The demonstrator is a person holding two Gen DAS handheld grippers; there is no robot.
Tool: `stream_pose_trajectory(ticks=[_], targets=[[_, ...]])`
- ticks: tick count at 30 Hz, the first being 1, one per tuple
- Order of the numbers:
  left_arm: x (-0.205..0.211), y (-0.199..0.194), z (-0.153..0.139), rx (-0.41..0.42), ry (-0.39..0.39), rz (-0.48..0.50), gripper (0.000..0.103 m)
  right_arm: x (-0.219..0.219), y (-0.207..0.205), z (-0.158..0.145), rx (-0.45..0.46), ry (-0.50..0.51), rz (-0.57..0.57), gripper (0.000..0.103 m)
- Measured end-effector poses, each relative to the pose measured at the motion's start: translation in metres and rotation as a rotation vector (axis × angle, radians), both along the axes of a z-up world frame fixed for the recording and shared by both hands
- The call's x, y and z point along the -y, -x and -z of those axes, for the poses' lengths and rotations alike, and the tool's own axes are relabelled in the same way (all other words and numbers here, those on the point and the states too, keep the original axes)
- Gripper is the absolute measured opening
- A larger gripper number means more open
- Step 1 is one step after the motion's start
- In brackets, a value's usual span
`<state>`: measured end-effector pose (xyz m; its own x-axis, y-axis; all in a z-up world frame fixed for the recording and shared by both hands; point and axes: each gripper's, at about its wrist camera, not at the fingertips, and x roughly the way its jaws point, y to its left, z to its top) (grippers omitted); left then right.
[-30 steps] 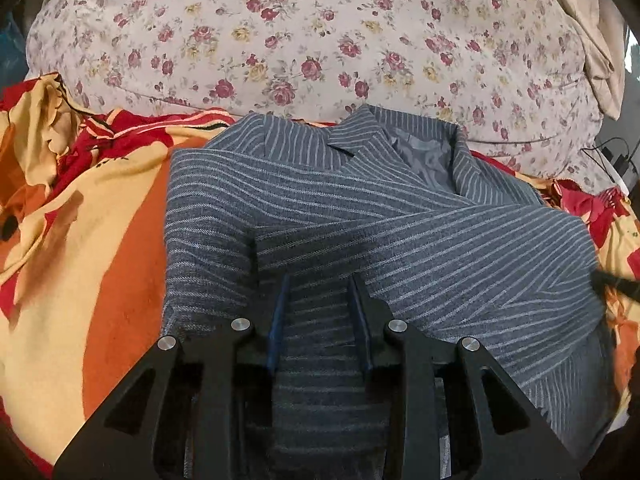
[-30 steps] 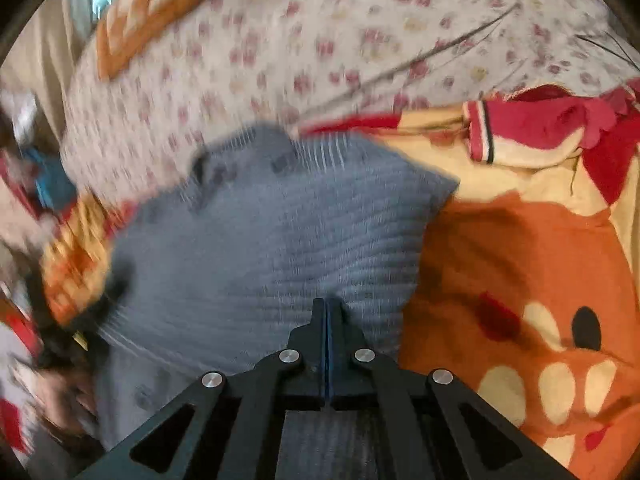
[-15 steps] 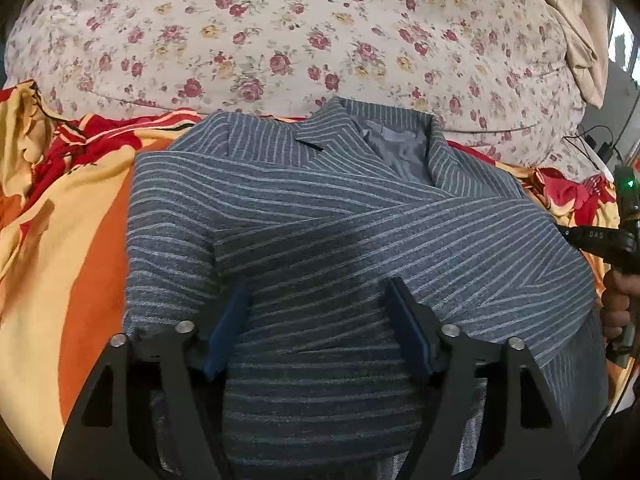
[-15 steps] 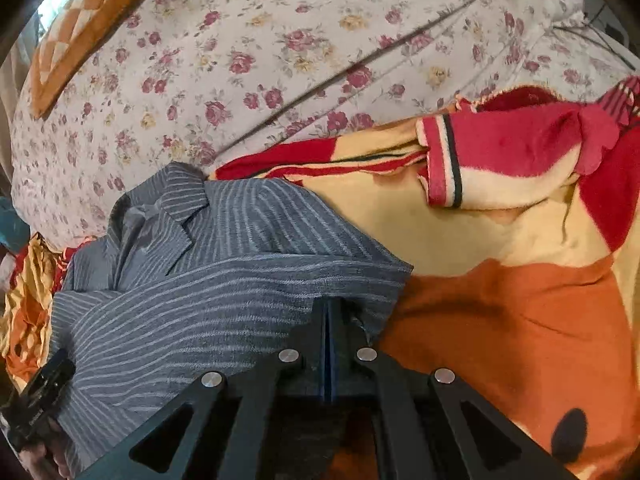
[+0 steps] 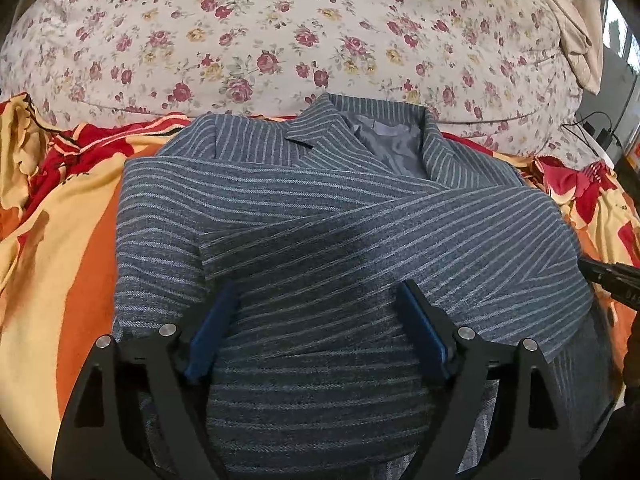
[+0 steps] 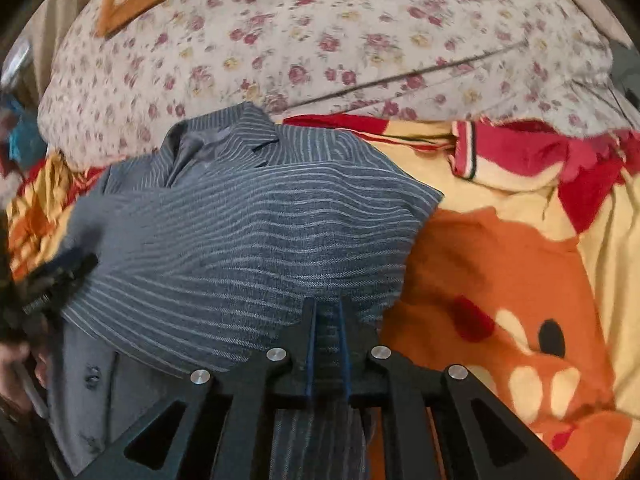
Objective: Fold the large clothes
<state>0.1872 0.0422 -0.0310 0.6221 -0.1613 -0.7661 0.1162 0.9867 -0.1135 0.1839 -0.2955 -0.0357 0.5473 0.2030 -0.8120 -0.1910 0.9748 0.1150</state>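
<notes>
A grey pinstriped blazer (image 5: 340,216) lies on the bed, collar away from me, with both sleeves folded across its front. My left gripper (image 5: 316,320) is wide open and hovers over the lower middle of the blazer, holding nothing. In the right wrist view the blazer (image 6: 248,240) fills the left half. My right gripper (image 6: 327,320) has its jaws slightly apart, with striped cloth of the blazer's right edge between them. The left gripper also shows at the left edge of the right wrist view (image 6: 60,276).
An orange, yellow and red cartoon blanket (image 6: 500,272) covers the bed under the blazer. A floral quilt (image 5: 280,32) is heaped behind the collar. Cables and a charger (image 5: 596,132) lie at the far right. The right gripper's tip (image 5: 608,276) shows at the right edge.
My left gripper has opened wide, let go of the sleeve and pulled back a little. My right gripper's jaws, shut before, now stand slightly apart around the cloth.
</notes>
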Motion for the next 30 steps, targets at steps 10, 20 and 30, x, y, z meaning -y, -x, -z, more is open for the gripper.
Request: stream_pose_trajectory(ticks=[10,20,30], targets=[[0.003,0.0,0.001,-0.001,-0.026,0.007,0.084,-0.003,0.007,0.001,0.042,-0.007,0.007,0.015],[0.004,0.0,0.0,0.0,-0.034,0.007,0.084,-0.005,0.005,0.002,0.032,-0.009,0.007,0.023],[0.005,0.0,0.0,0.001,-0.048,0.009,0.085,-0.005,0.015,-0.017,0.135,-0.05,0.019,0.023]])
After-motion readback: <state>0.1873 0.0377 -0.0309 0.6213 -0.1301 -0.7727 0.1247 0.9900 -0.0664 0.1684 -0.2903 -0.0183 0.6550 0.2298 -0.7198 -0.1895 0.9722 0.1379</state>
